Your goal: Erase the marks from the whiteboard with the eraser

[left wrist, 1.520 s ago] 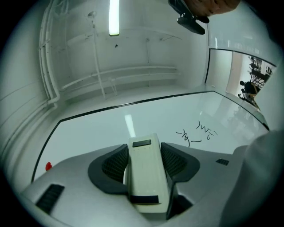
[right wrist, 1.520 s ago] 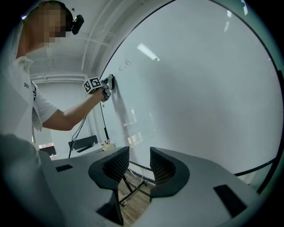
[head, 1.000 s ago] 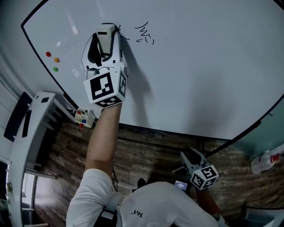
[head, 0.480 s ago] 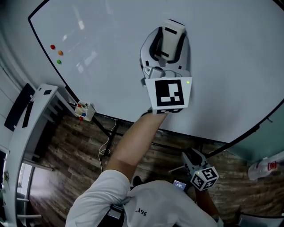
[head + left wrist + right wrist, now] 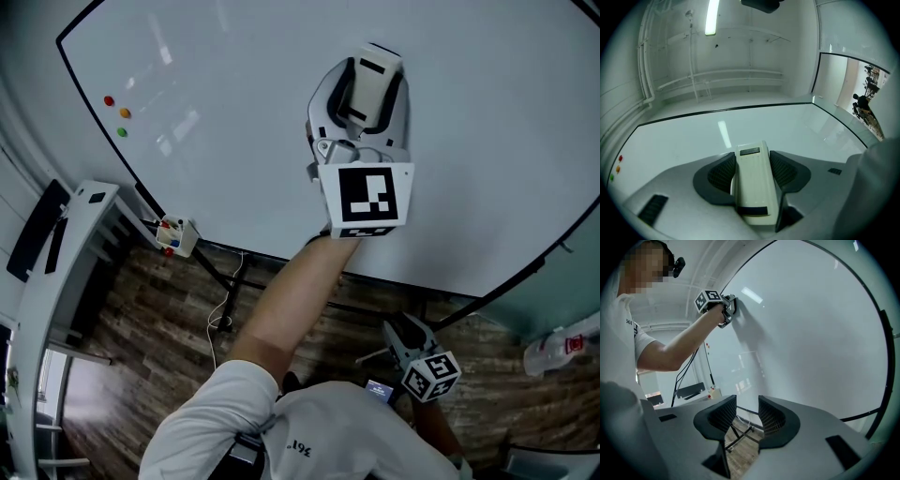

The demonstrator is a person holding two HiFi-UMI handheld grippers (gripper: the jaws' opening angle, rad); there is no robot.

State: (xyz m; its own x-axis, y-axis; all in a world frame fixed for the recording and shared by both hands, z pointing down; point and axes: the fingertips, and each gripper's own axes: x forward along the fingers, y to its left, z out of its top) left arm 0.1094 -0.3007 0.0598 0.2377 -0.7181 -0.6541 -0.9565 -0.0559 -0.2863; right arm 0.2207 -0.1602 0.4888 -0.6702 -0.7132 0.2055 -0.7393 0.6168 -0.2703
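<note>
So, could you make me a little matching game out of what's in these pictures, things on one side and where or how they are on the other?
Things:
1. eraser
2. right gripper
3. coloured dots
4. whiteboard

Places or states:
A. jaws apart, nothing between them, held low below the board
B. red, orange and green, near the board's left edge
C. clamped between the jaws of the left gripper, up against the board
D. no pen marks in view

Pairs: 1-C, 2-A, 3-B, 4-D
</note>
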